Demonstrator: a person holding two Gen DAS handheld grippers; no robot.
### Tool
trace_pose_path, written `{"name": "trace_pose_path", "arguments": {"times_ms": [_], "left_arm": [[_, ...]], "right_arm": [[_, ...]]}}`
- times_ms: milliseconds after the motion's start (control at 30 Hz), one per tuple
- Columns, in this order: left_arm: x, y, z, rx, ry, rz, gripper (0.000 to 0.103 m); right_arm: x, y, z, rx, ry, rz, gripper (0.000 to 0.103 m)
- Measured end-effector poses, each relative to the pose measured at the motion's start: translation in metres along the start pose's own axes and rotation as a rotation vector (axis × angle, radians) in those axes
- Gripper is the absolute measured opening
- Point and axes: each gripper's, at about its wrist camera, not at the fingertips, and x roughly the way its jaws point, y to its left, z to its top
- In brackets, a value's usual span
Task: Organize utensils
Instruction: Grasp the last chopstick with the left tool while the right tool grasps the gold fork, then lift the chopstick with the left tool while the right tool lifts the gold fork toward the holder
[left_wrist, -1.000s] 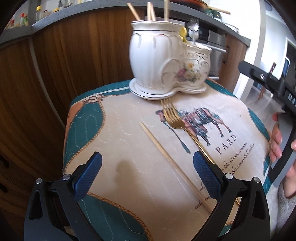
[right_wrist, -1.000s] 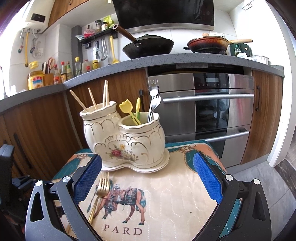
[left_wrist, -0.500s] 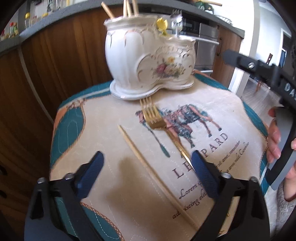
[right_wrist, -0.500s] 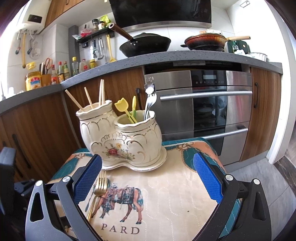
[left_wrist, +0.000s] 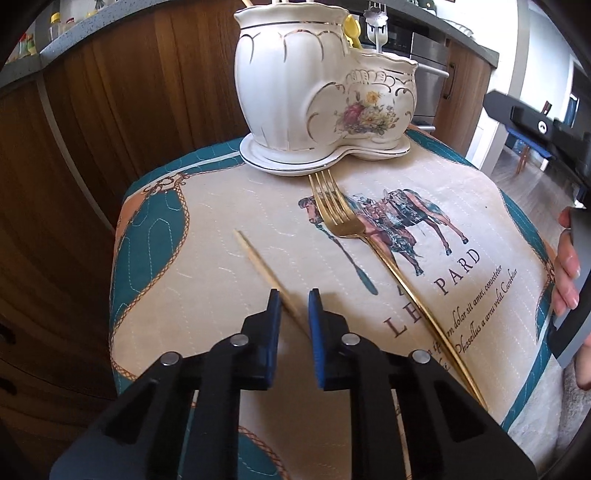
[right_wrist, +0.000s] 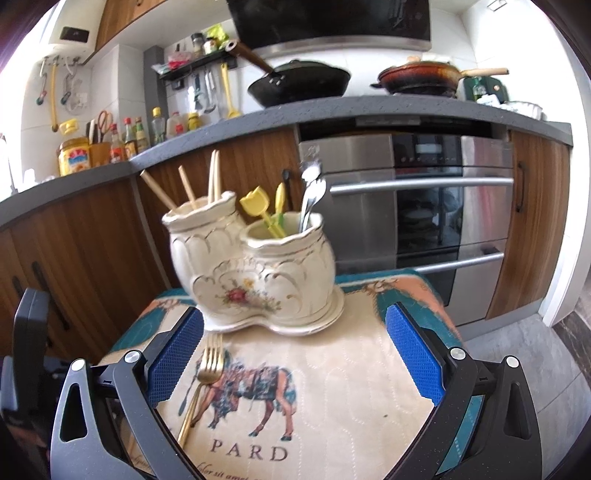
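Note:
A single wooden chopstick (left_wrist: 258, 260) lies on the printed cloth (left_wrist: 207, 221). My left gripper (left_wrist: 293, 301) is low over it, its blue pads nearly closed around its near part, with a small gap showing. A gold fork (left_wrist: 343, 225) lies to the right, tines toward the white two-pot ceramic holder (left_wrist: 317, 92). In the right wrist view the holder (right_wrist: 255, 273) holds several chopsticks in its left pot and yellow picks and a silver spoon in its right pot. My right gripper (right_wrist: 295, 358) is open and empty above the cloth, with the fork (right_wrist: 208, 365) by its left pad.
The small cloth-covered table stands in front of wooden cabinets (right_wrist: 92, 251) and a steel oven (right_wrist: 417, 210). The counter above carries pans and bottles. The right gripper's body and the hand holding it (left_wrist: 565, 258) show at the right edge of the left wrist view.
My left gripper has dropped to the cloth and its jaws have closed from wide open to nearly shut around the chopstick. The right gripper has shifted slightly and stays open.

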Motion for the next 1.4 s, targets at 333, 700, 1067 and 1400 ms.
{"name": "trace_pose_path", "arguments": {"times_ms": [333, 700, 1067, 1400], "left_arm": [[-0.009, 0.026, -0.002, -0.059, -0.04, -0.029, 0.005], [-0.016, 0.042, -0.002, -0.136, -0.146, -0.129, 0.005], [-0.02, 0.042, -0.003, -0.145, -0.178, -0.202, 0.005], [-0.021, 0.04, -0.006, -0.133, -0.185, -0.232, 0.005]], "right_arm": [[0.03, 0.046, -0.024, -0.122, 0.278, 0.11, 0.096], [0.049, 0.086, -0.05, -0.231, 0.407, 0.112, 0.051], [0.068, 0.099, -0.056, -0.254, 0.459, 0.093, 0.022], [0.058, 0.081, -0.052, -0.174, 0.445, 0.16, 0.006]]}}
